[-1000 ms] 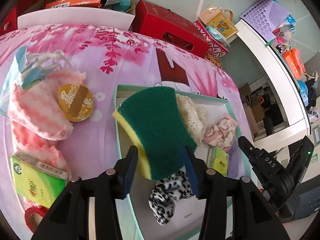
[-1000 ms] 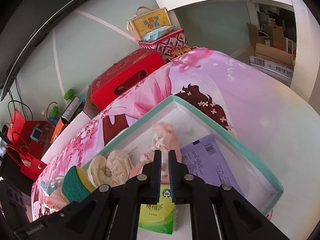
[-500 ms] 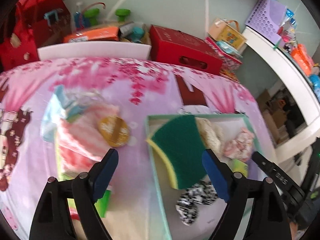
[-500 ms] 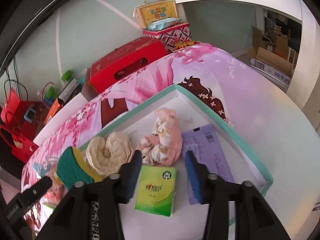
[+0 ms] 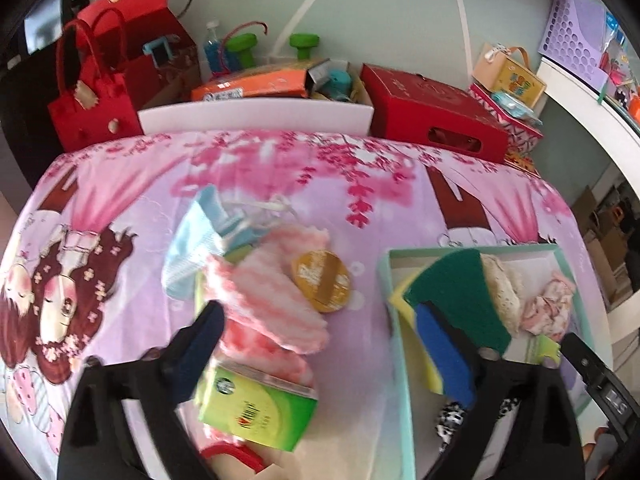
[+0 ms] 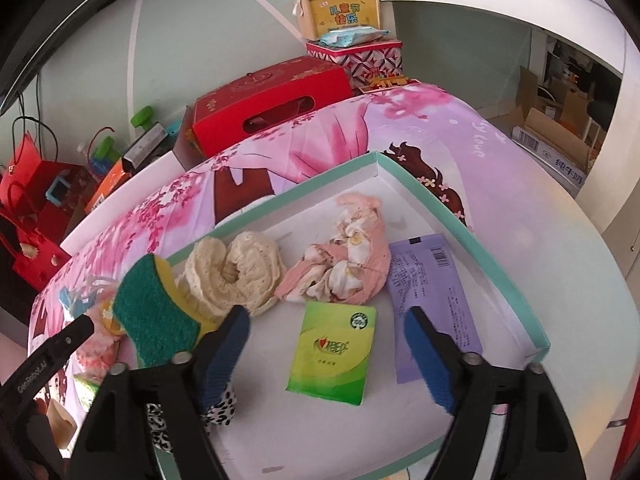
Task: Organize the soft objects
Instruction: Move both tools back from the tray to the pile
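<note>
- Blue-padded fingers of the left gripper (image 5: 316, 344) are spreading wide with nothing gripped; between them are lying fluffy pink striped cloths (image 5: 272, 304), a round gold tin (image 5: 322, 286) and a glossy green tissue pack (image 5: 258, 410).
- Coarse green-and-yellow sponge (image 5: 452, 300) is leaning on the mint-rimmed box (image 5: 400, 364) wall, just behind the left gripper's right-hand finger.
- Right gripper (image 6: 326, 346) fingers are also opening, empty, straddling a flat green tissue packet (image 6: 334, 352) on the box's white floor.
- Beyond those fingertips are resting a knitted cream scrunchie (image 6: 236, 272) and a crumpled pink one (image 6: 348, 268); a purple sachet (image 6: 432, 300) is lying beside the right finger.
</note>
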Motion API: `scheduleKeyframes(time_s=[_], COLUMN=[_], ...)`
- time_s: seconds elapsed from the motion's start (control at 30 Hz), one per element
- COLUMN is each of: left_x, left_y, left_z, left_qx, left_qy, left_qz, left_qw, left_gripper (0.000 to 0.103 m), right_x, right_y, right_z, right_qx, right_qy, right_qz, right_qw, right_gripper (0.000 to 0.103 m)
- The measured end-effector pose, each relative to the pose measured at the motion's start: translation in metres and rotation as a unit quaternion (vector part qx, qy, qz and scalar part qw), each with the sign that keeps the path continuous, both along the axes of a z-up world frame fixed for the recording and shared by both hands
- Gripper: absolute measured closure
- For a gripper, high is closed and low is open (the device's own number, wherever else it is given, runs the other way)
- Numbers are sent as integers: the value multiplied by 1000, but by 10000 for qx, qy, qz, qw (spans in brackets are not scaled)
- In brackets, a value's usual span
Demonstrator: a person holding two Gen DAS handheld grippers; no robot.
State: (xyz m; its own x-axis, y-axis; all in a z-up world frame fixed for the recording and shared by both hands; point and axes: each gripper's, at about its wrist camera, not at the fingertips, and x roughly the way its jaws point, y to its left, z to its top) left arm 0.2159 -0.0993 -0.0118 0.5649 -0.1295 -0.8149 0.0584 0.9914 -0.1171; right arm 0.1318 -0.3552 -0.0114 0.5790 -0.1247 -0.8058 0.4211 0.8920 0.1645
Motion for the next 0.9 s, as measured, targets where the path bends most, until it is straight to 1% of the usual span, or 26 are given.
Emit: scheduleKeyframes(time_s=[0.03,0.1,0.17,0.23,0.37,0.5,0.63,0.8,0.9], left_x=[0,-1,-1,-1,-2,-5,-9,-16,-18], left_y=[1,5,8,11,16,26,39,56,64], left_z=[1,4,5,6,8,10,16,27,29], left_qx=[38,121,127,114,241,149,118,131,156], left_qy=[-54,-145,-173,-173,-223,-273,-371,-573,-614], left_qz=[35,107,155,188,267,391,566,729,792], left_qw=[10000,9998,9996,9996,9991,9988,9976,9956,9948], left_gripper=[0,0,0,0,0,0,0,0,0], right_x=[0,-2,-2,-2,-2,-2,-3,-4,-2], right_y=[1,5,9,12,14,19,27,43,52], right_z=[1,6,8,8,7,8,11,15,13], right_qx=[16,36,-4,-23,-69,-138,85,11,112], right_qy=[-29,-139,-163,-151,-64,-43,-175,-245,-237], right_qz=[25,103,124,128,128,165,318,415,564], right_qw=[10000,9998,9998,9998,9999,9998,9993,9988,9981], right_gripper=[0,0,0,0,0,0,0,0,0])
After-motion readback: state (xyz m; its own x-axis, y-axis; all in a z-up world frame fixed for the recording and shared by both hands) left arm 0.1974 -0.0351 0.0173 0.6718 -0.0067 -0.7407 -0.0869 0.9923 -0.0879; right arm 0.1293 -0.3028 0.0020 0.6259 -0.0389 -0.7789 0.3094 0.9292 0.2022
